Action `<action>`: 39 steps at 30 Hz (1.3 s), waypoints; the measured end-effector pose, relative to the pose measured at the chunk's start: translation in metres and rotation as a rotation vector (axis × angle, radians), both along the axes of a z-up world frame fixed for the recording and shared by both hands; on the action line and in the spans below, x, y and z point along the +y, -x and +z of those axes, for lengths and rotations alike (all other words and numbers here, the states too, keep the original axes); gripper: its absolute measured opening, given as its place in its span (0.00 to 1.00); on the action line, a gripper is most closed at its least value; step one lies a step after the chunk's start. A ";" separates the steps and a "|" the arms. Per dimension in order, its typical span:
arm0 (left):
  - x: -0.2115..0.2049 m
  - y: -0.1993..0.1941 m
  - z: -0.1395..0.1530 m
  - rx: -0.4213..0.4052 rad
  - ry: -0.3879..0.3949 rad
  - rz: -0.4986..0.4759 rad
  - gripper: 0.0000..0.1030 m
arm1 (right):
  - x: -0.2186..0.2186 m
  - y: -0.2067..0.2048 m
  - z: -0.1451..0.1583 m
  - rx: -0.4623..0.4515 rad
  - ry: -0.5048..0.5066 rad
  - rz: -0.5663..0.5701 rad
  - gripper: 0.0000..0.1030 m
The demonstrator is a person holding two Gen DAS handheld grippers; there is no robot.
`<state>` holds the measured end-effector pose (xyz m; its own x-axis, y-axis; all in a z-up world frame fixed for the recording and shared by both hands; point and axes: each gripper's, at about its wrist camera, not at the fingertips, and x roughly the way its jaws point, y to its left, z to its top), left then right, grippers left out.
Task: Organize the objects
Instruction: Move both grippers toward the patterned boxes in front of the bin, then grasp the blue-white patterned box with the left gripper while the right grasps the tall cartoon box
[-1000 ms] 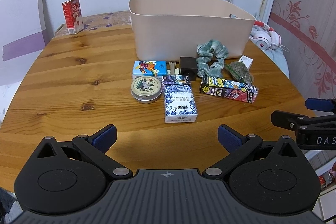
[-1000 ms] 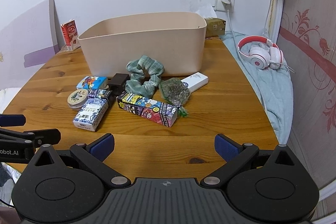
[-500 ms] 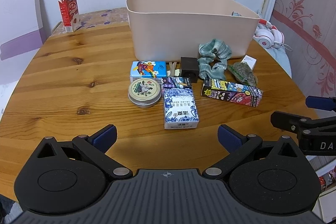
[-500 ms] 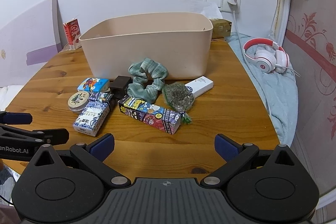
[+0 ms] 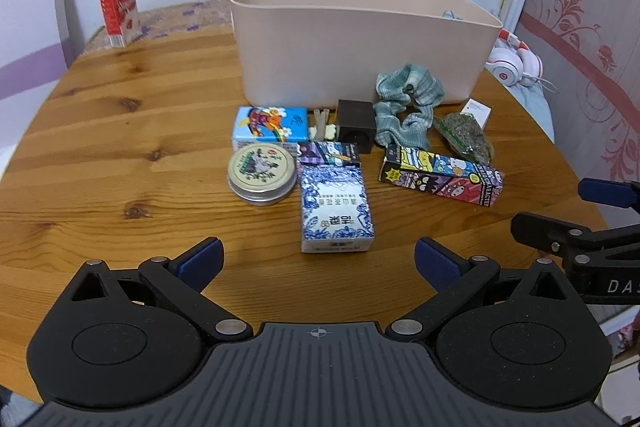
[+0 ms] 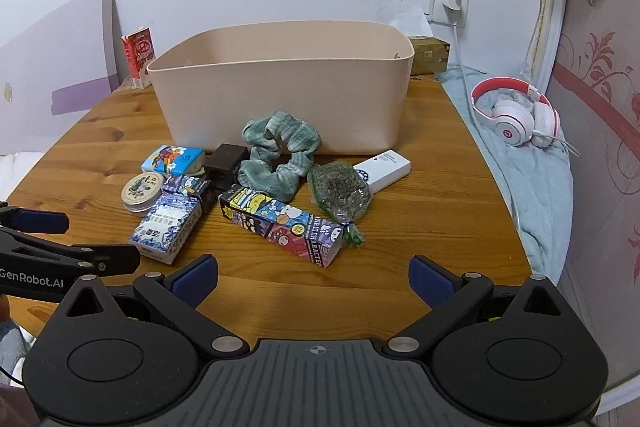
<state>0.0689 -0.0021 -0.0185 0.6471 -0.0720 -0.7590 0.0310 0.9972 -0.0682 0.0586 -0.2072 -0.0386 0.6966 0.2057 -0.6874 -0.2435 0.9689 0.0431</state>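
Blue-white box (image 5: 335,211) just ahead of spread left hand-held gripper (image 5: 318,259)

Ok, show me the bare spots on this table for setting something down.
Bare wood lies left of the round tin, out to the red carton, and between the white box and headphones. It is crowded in front of the beige bin, around the scrunchie.
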 end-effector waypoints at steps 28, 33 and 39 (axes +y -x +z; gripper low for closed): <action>-0.005 -0.053 -0.033 0.101 0.008 0.010 0.99 | 0.005 -0.058 -0.032 0.069 0.004 0.137 0.83; -0.002 -0.056 -0.034 0.104 0.006 0.015 0.96 | 0.008 -0.067 -0.034 0.075 -0.011 0.166 0.79; 0.001 -0.057 -0.034 0.097 0.011 0.012 0.92 | 0.017 -0.071 -0.038 0.097 -0.022 0.200 0.69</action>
